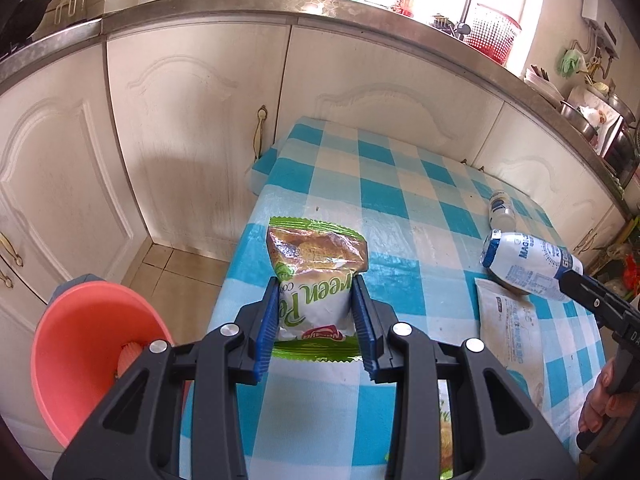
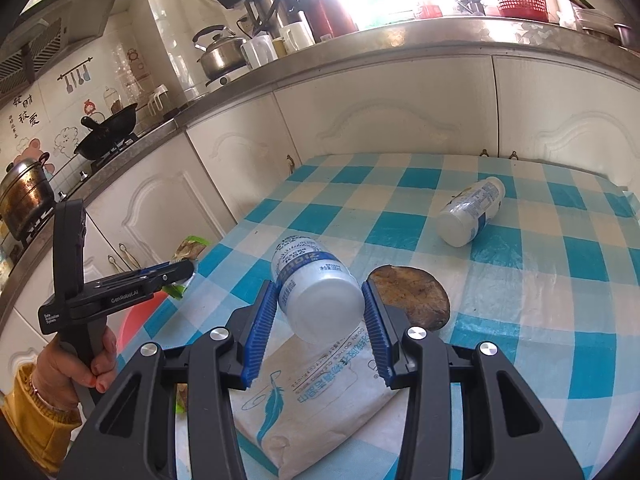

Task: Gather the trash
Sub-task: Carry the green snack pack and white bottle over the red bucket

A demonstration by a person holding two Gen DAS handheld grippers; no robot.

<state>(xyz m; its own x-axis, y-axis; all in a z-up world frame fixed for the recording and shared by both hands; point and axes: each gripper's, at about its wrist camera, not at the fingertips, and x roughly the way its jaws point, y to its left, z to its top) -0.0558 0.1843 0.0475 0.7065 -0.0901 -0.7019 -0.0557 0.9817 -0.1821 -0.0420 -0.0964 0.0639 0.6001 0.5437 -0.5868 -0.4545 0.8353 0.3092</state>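
Left wrist view, from left to right. At 8 o'clock a salmon-pink bin (image 1: 92, 364) stands on the floor beside the table, with a pink object lying inside it. At centre the left gripper (image 1: 316, 322) is clenched on a green-and-white snack bag (image 1: 316, 276); the blue pads (image 1: 269, 328) press both sides of the bag's lower half, and its crinkled top points toward 12 o'clock over the table edge. The table carries a blue-and-white checked cloth (image 1: 400, 184). At 3 o'clock a small white bottle (image 1: 500, 210) lies on its side on the cloth. Just below it, a larger white bottle (image 1: 528, 262) with blue print is held by its neck end in the right gripper (image 1: 572, 280), which enters from 4 o'clock. A flat white pouch (image 1: 508, 328) lies on the cloth below this bottle.

Right wrist view, from left to right. At 8 o'clock a hand (image 2: 76, 368) in a yellow sleeve grips the handle of the left gripper (image 2: 184, 270), whose tips hold the snack bag (image 2: 190, 250) beyond the table's left edge. At centre the right gripper (image 2: 320, 312) grasps the larger white bottle (image 2: 316, 292), base toward the camera, lifted above the white pouch (image 2: 320, 400). Just right of the bottle a round brown patch (image 2: 412, 296) marks the cloth. At 2 o'clock the small white bottle (image 2: 468, 212) lies on its side.
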